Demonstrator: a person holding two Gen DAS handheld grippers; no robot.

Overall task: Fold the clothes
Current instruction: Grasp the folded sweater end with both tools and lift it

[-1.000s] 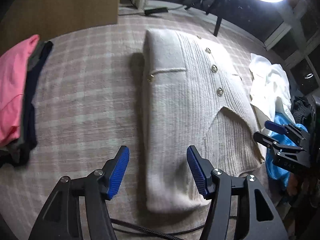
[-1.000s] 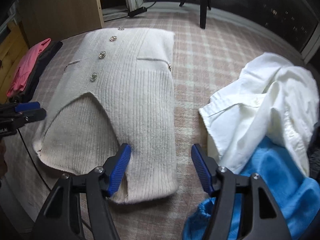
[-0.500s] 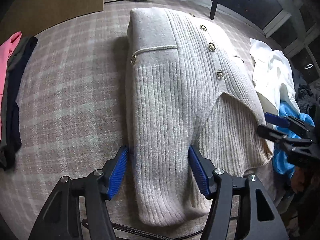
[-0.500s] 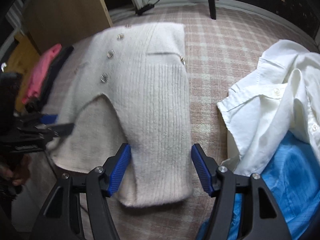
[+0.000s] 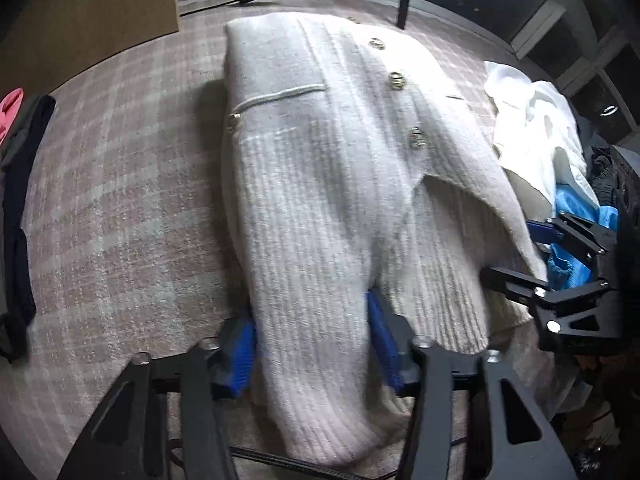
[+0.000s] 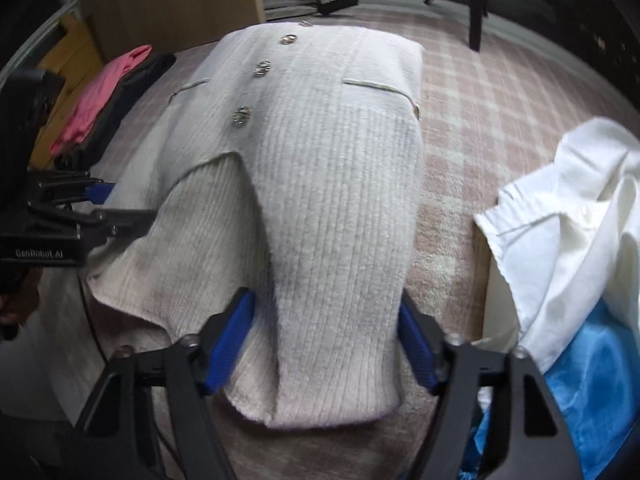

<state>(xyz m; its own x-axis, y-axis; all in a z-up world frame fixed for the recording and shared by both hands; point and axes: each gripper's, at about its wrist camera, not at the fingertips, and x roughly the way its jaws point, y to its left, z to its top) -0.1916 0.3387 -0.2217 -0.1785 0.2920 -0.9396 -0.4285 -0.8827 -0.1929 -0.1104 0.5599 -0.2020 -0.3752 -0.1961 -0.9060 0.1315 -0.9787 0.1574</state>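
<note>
A cream ribbed cardigan (image 5: 340, 160) with metal buttons lies folded lengthwise on a pink checked cloth (image 5: 120, 200). My left gripper (image 5: 312, 344) points steeply down over the near left end, and its jaws are closing. The knit is bunched between the blue pads (image 5: 240, 344) and bulges over them. My right gripper (image 6: 326, 332) straddles the near right end of the cardigan (image 6: 332, 160), its pads at the fabric's edges without squeezing it. Each gripper shows in the other's view: the right gripper (image 5: 516, 252) and the left gripper (image 6: 120, 204).
A crumpled white shirt (image 6: 580, 220) lies to the right on a blue garment (image 6: 592, 380). On the left a pink top (image 6: 104, 100) rests on dark folded clothes (image 5: 16, 152). A black cable (image 5: 280, 460) runs along the near edge. A wooden board (image 6: 168, 0) stands behind.
Both grippers have come down over the near end of the cardigan. The left jaws have narrowed onto the knit, which now bunches up between them. The right jaws keep their width.
</note>
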